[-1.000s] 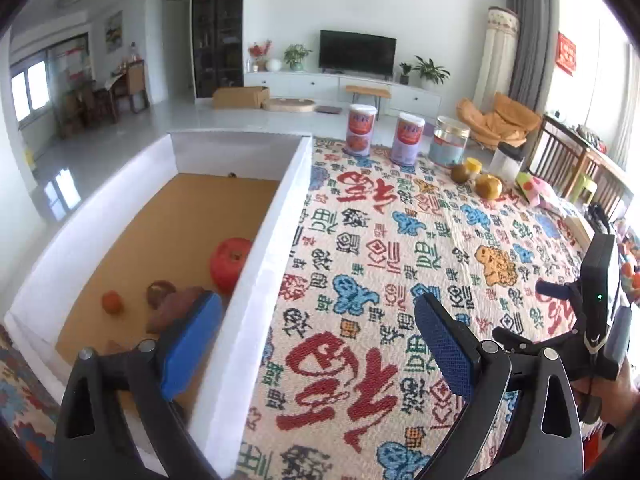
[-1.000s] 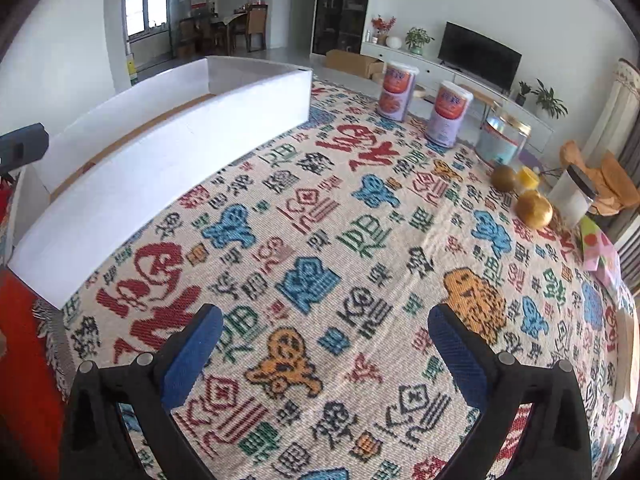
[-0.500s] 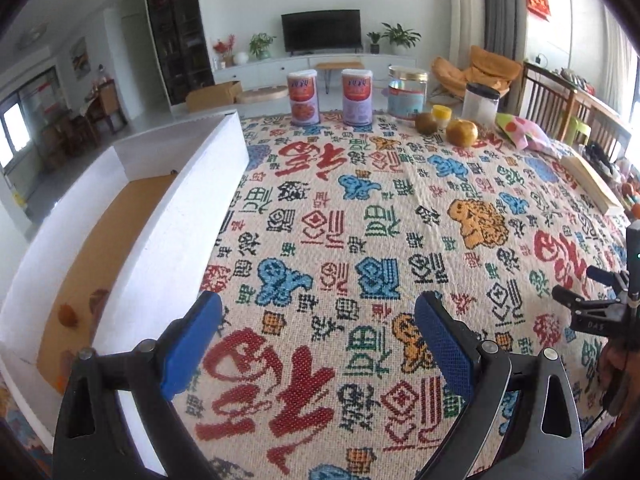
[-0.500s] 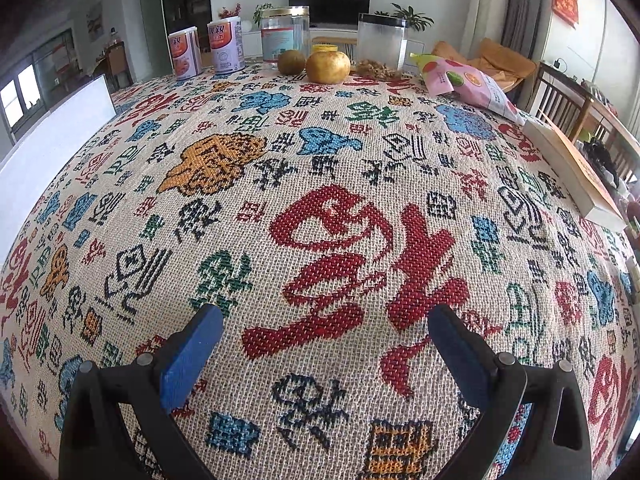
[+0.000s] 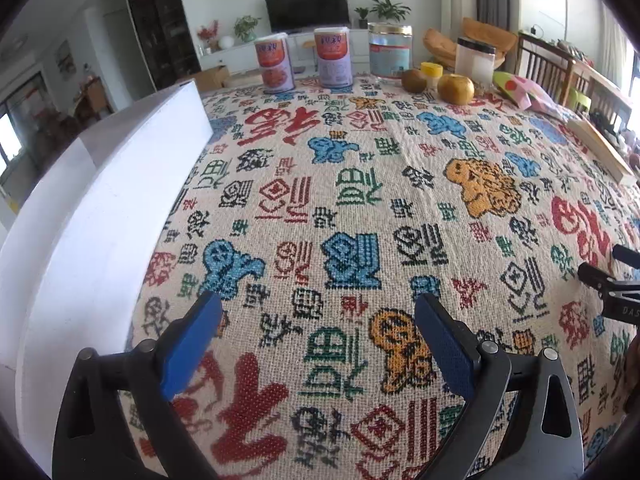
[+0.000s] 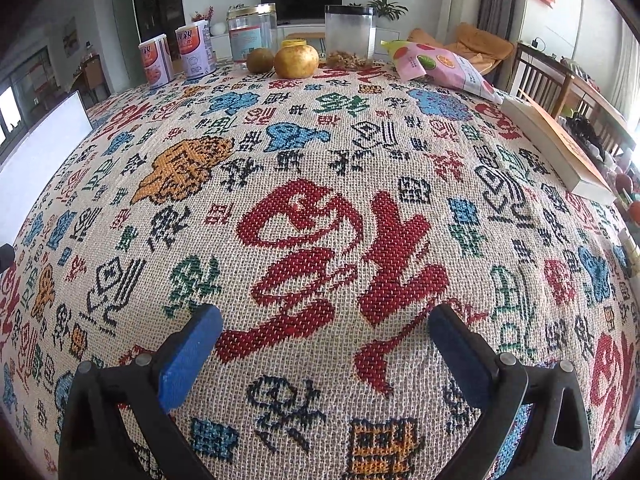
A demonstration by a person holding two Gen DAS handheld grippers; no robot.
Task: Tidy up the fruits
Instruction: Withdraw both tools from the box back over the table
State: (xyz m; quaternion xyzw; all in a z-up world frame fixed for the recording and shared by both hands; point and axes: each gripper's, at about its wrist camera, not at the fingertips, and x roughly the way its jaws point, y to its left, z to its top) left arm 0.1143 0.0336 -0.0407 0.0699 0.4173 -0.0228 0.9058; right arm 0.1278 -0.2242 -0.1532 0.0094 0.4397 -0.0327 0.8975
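Two fruits stand at the far edge of the patterned tablecloth: a yellow-brown round fruit [image 6: 296,62] and a smaller brown one [image 6: 259,60] to its left. They also show in the left wrist view, the yellow-brown fruit [image 5: 455,89] and the brown one [image 5: 414,80]. The white box [image 5: 100,208] runs along the table's left side; its inside is hidden. My left gripper [image 5: 318,344] is open and empty beside the box wall. My right gripper [image 6: 326,352] is open and empty over the cloth, far from the fruits.
Two printed cans [image 5: 276,62] [image 5: 333,58], a glass jar [image 5: 390,54], a clear container [image 6: 350,36], a small yellow lid [image 5: 431,69] and a pink snack bag [image 6: 440,66] stand at the far edge. A book [image 6: 560,152] lies at the right.
My left gripper has swung right and lower, away from the box, whose inside no longer shows. My right gripper has turned right and moved toward the fruits. Both stayed open.
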